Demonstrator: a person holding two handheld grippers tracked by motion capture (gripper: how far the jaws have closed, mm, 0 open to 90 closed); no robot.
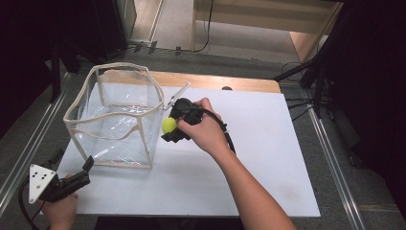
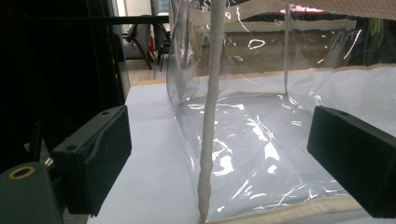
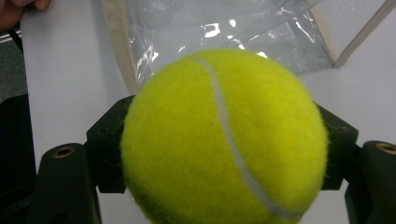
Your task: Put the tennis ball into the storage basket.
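- Right gripper [image 1: 168, 127] is closed on the tennis ball [image 1: 168, 125]; ball sits between its two jaws, off the table.
- Ball is just beside the clear bag [image 1: 115, 115], at 3 o'clock of the bag's front corner.
- Left gripper [image 1: 85, 168] at 7 o'clock of the bag, jaws wide apart w/ nothing between, pointing at the bag's corner seam [image 2: 209, 140].
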